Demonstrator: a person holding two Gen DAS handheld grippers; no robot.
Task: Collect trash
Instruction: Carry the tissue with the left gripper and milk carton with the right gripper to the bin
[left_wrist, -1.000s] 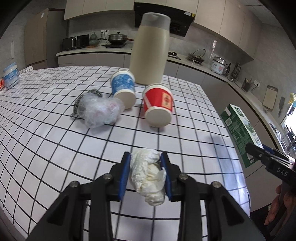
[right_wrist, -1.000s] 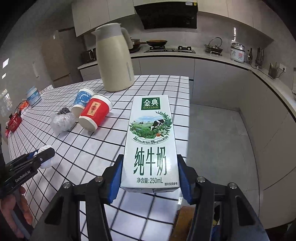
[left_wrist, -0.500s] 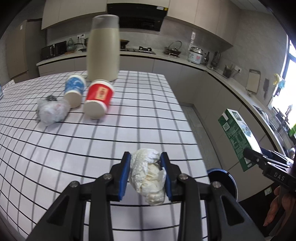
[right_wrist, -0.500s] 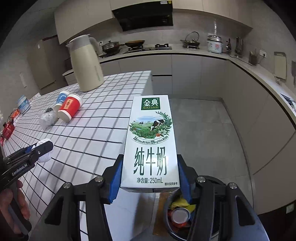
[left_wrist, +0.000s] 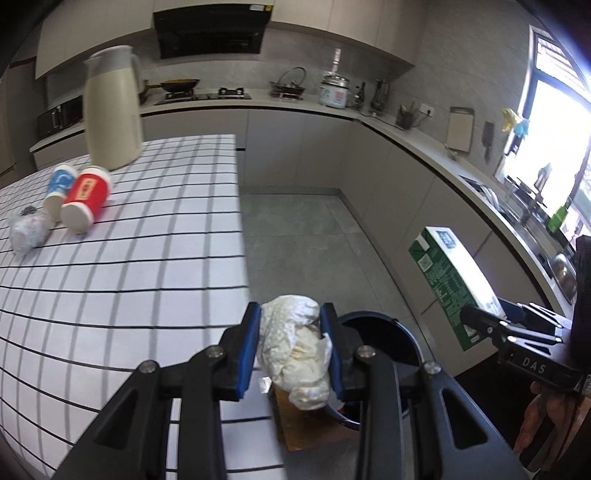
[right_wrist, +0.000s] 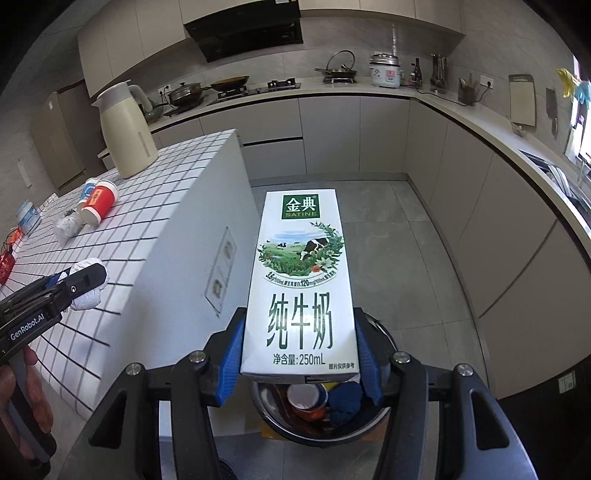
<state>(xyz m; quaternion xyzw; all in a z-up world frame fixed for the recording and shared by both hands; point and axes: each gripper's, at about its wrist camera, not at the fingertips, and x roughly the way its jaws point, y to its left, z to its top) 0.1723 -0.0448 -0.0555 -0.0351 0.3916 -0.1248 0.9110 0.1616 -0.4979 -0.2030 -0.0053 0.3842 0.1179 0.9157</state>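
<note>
Risk: we may drop both items wide of the bin, since our left gripper hangs at its near rim, over the counter's edge. Left gripper clamped on a crumpled white tissue wad; right gripper clamped on an upright milk carton, white and green, undented, directly above the open bin. Two cups and a plastic wad lie on the tiled counter.

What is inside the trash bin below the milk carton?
Inside the trash bin: an orange cup and a dark blue item. The milk carton and right gripper cover the rest.
</note>
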